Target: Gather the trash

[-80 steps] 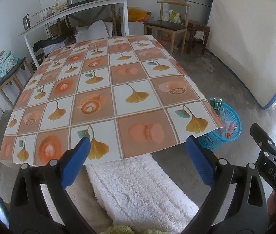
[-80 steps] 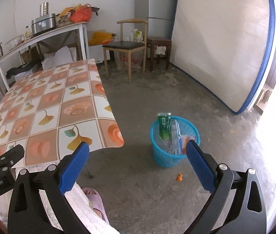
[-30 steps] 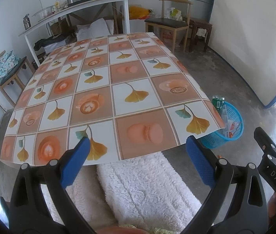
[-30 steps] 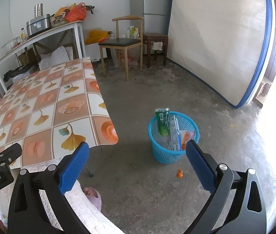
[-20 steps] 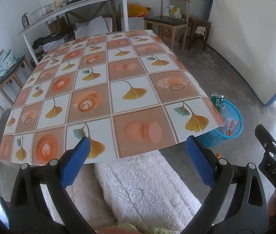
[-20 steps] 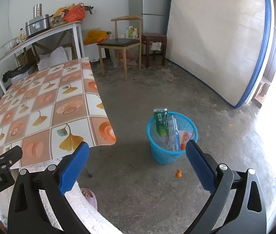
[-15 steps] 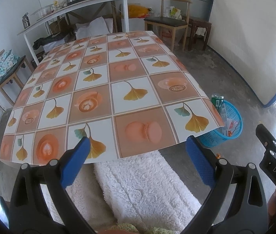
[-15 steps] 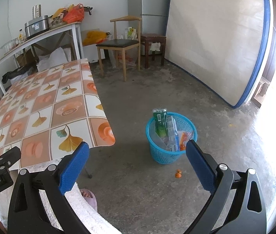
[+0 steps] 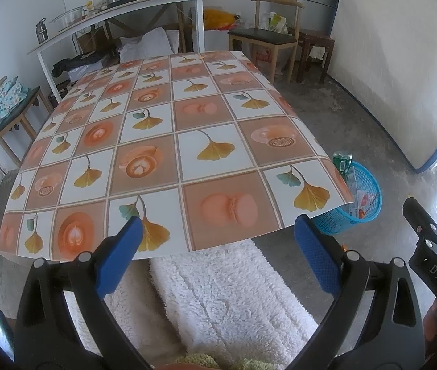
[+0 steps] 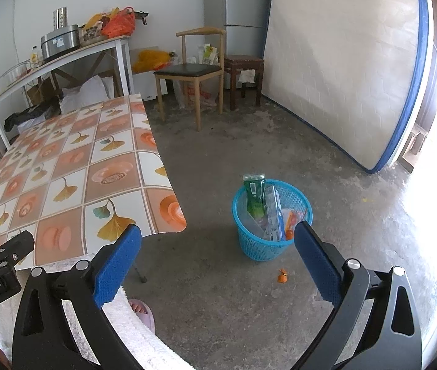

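The left gripper [image 9: 216,259] is hanging wide apart with nothing between its blue pads [image 9: 119,257], facing the worktop [image 9: 162,141], whose leaf-and-tile cloth is lying bare across its whole top. The right gripper [image 10: 216,260] is likewise standing spread and empty, pointing down at the concrete floor [image 10: 249,154]. In the right view the blue basket [image 10: 250,246] is sitting on the floor at about 1 o'clock, well apart from the worktop's near corner at 9 o'clock. A green carton [image 10: 254,195] is leaning upright against the basket's far rim, with a flat blue-and-white pack [image 10: 273,212] and some orange wrappers [image 10: 290,220] lying beside it inside. A small orange scrap [image 10: 282,276] is lying on the floor just in front of the basket, at about 3 o'clock, outside it. In the left view the basket [image 9: 369,185] is showing at 3 o'clock, partly hidden behind the worktop's corner. A white fluffy rug [image 9: 227,289] is lying under the worktop's near edge at 6 o'clock. A chair [image 10: 192,71] is standing at 12 o'clock, and a mattress [image 10: 341,55] is leaning against the wall at 2 o'clock.
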Motion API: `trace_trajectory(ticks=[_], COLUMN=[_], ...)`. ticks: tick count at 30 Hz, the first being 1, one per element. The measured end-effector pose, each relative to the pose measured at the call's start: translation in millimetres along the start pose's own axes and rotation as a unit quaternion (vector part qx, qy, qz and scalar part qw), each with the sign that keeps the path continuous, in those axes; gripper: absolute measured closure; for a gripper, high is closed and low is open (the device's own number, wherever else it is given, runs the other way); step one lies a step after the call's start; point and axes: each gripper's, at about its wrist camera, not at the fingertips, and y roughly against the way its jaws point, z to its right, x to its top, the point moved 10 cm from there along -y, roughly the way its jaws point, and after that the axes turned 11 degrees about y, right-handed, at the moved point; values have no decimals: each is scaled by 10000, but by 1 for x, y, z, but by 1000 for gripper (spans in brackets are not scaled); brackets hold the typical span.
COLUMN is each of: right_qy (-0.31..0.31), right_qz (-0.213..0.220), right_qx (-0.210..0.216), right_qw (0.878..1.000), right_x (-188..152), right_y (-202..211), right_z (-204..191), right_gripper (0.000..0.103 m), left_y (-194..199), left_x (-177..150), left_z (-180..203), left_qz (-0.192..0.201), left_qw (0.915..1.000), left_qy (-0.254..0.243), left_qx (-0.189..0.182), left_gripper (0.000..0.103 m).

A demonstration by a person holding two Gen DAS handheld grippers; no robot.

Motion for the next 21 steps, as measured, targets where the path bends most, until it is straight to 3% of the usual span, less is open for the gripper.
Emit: trace_trajectory(ticks=[21], right_qy=[13], right_qz=[-35], right_qx=[-1], right_qw=[10000], right_x=[3], right_y=[0], right_z=[0], right_gripper=[6], left_y=[0], left_x=[0], left_z=[-2], left_qz=[-7], left_qw=[10000], left_qy=[12], left_qx=[-17], left_gripper=[9])
